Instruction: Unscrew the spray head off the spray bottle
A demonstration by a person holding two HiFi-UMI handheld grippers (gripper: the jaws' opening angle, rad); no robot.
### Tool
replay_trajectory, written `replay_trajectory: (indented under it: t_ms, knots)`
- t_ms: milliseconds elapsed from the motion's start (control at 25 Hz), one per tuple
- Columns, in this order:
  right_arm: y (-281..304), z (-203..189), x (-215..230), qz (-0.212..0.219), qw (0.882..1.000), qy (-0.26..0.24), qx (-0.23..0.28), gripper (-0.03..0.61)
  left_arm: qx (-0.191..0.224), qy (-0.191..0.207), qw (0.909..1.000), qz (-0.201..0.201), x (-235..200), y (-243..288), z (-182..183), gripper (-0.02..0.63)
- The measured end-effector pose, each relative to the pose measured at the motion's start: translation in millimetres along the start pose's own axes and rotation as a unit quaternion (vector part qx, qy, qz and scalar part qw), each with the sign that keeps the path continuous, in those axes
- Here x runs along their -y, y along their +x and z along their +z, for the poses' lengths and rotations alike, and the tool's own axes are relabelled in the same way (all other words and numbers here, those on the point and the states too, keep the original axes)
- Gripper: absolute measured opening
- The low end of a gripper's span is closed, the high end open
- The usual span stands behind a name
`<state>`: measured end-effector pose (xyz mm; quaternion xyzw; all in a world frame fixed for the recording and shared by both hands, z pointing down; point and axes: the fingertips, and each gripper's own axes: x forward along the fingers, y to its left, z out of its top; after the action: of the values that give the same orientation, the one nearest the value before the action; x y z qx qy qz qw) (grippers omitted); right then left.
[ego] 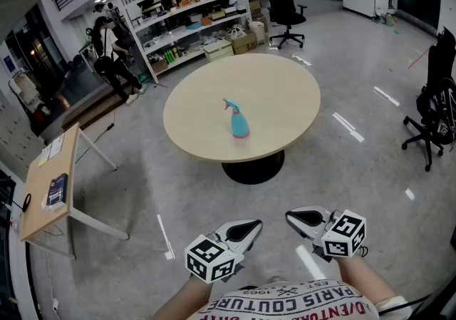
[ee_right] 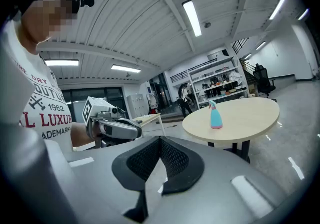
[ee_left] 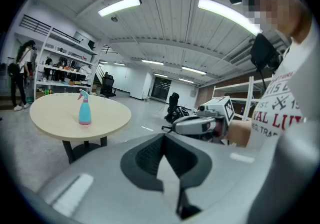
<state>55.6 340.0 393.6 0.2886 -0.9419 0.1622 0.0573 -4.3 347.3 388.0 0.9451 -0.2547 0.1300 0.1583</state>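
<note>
Left gripper [ee_left: 162, 138]: we are holding it low, close in front of our body, with its jaws pressed together and nothing between them.
Right gripper [ee_right: 160, 140]: we are carrying it just beside the left one, with its jaws likewise closed tight and empty.
Spray bottle [ego: 239, 125]: it is standing upright well ahead of both grippers, and neither is touching it.
Spray head [ego: 231, 105]: it is sitting on the bottle's neck, with its nozzle pointing off to the left of the grippers.
Table [ego: 285, 97]: it is round and is bearing the bottle near its middle, far ahead of the closed jaws.
Person [ego: 110, 55]: someone is standing by the shelves [ego: 185, 12], beyond the table, ahead and left of the left gripper.
</note>
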Motion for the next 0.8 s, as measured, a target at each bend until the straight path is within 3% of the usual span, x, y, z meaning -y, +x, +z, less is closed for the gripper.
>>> replay_trajectory:
  t_ms: [320,480,800]
  knots:
    - [46,40,72,-0.004,1.000,-0.013,0.019,0.002,0.001,0.001,0.9999,0.012,-79,29,32,0.002]
    - [92,53,127,-0.006,1.000,-0.010,0.011,0.002,0.013,-0.007,0.9998,0.012,-146,57,51,0.002]
    - [204,105,252,-0.025,1.000,-0.014,-0.007,0.002,-0.006,-0.001,0.9999,0.010,-311,113,88,0.002]
